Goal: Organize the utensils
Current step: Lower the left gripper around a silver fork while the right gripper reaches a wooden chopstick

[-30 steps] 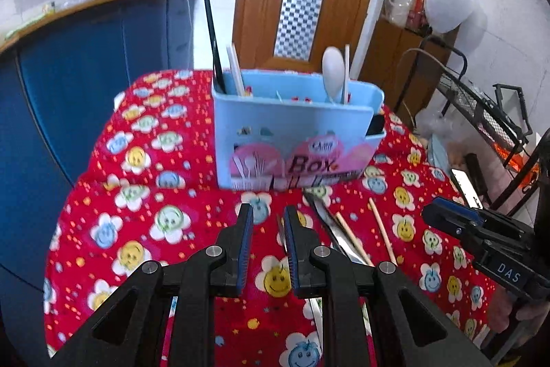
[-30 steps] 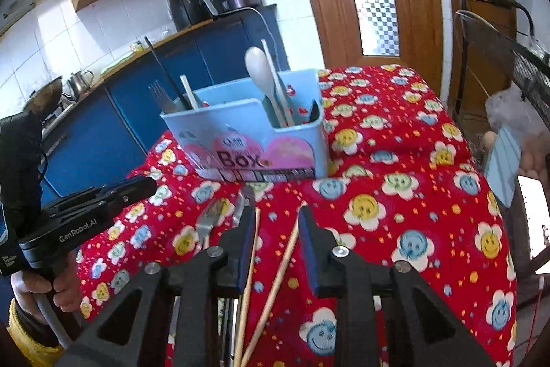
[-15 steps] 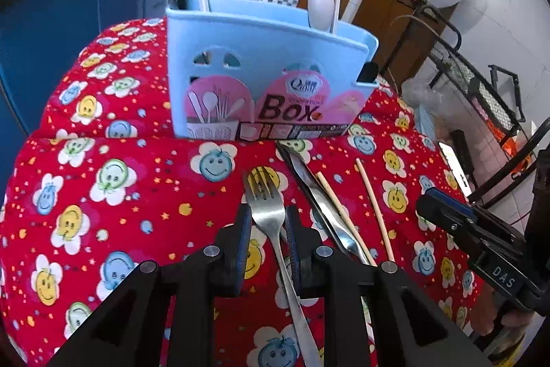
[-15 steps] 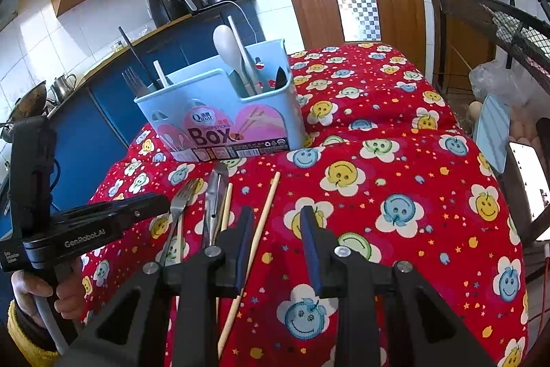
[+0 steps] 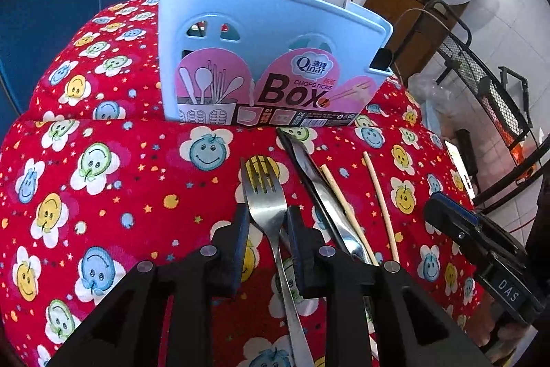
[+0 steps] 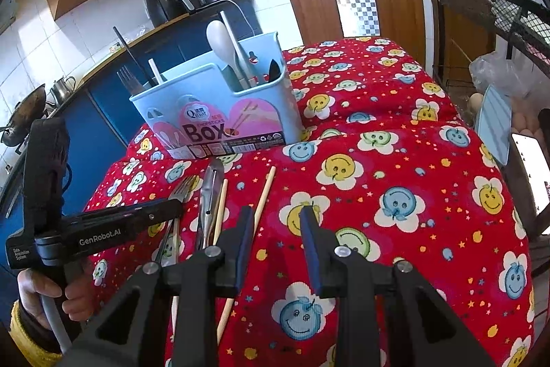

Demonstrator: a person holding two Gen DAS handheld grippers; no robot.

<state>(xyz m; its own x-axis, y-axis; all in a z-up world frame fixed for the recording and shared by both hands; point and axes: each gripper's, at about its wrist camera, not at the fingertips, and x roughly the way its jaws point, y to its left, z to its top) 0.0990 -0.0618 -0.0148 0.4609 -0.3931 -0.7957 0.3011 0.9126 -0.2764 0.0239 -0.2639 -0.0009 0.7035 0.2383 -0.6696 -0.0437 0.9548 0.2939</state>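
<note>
Behind the loose cutlery, the blue chopsticks box (image 5: 268,33) already holds several utensils. My left gripper (image 5: 267,226) straddles the fork (image 5: 266,195), jaws narrow, just widening, not clamped; knife (image 5: 316,181) and chopsticks (image 6: 263,195) remain on the table, right gripper (image 6: 276,226) empty, narrow.

Both grippers are chunky matte black plastic, with silver round screw heads on the knuckles and triangle cutouts in the arms. The left gripper (image 5: 266,224) has blue pads inside its fingers; white "GenRobot.AI" lettering shows on its side in the right wrist view. The right gripper (image 6: 276,222) has the same blue pads and a white "DAS" label. The hand (image 6: 51,294) wears a yellow knit cuff (image 6: 25,332).
</note>
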